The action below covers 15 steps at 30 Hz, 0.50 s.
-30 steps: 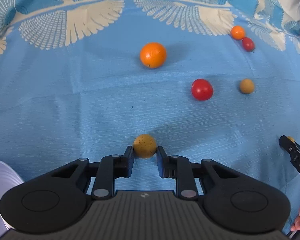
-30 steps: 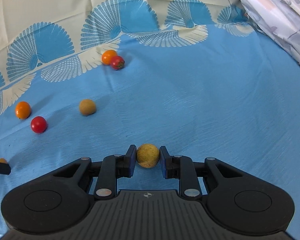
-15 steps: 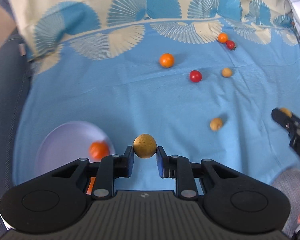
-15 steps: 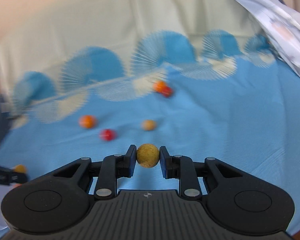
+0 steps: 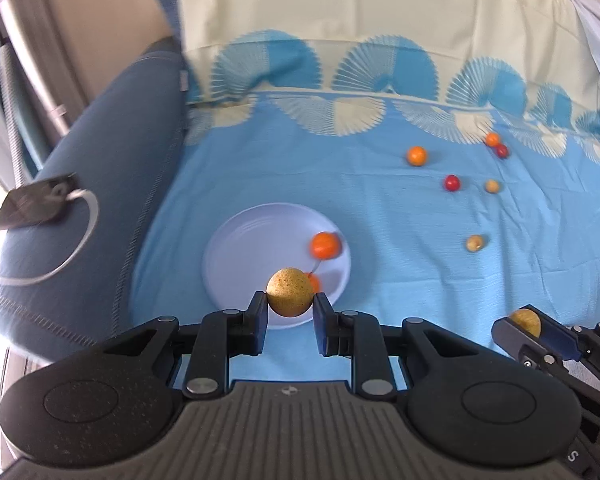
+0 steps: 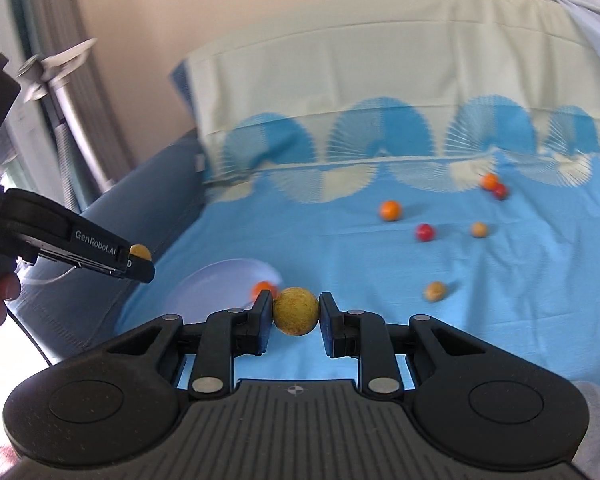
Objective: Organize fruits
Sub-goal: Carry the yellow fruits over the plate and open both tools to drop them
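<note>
Both grippers lifted off blue sheet (image 5: 260, 168) since earlier frame, plate (image 5: 236, 240) now below. Left gripper (image 5: 289, 312) pinching speckled yellow fruit (image 5: 289, 292); right gripper (image 6: 296, 318) pinching yellow-green fruit (image 6: 296, 310). Advise: lower over bare plate centre, clear of orange fruit (image 5: 325, 245), release one at a time.

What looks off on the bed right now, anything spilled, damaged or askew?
Nothing damaged or spilled. Six small fruits lie scattered on the blue sheet, for example the orange one and the red one, away from the plate. Each hand-held gripper, left and right, holds a yellow fruit off the sheet.
</note>
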Each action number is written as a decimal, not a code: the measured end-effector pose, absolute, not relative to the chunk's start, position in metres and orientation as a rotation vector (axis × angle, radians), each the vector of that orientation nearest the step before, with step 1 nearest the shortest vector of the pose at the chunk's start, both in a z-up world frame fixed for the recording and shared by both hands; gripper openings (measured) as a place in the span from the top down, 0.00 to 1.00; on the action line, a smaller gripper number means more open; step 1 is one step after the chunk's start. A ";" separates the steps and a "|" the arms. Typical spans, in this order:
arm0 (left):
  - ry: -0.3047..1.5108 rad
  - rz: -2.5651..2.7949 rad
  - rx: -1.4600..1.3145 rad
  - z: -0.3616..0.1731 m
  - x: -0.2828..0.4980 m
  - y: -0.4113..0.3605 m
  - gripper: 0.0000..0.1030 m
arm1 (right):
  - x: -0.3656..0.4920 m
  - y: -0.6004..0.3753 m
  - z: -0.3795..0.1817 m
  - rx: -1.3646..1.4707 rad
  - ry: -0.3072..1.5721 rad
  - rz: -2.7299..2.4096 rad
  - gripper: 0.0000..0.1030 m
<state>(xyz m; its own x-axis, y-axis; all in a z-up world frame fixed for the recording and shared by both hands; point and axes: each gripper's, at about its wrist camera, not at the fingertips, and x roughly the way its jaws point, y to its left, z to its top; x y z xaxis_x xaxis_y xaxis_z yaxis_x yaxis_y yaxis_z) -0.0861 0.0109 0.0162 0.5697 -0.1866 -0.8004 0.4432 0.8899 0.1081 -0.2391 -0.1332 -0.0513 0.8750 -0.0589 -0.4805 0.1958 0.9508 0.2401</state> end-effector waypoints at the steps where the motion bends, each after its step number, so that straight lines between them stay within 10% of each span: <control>1: 0.890 -0.368 0.304 0.018 -0.089 0.021 0.74 | -0.240 -0.124 -0.049 0.268 0.491 -0.119 0.75; 15: 0.896 -0.314 0.191 0.018 -0.108 0.102 0.74 | -0.248 -0.062 -0.029 0.095 0.495 -0.054 0.75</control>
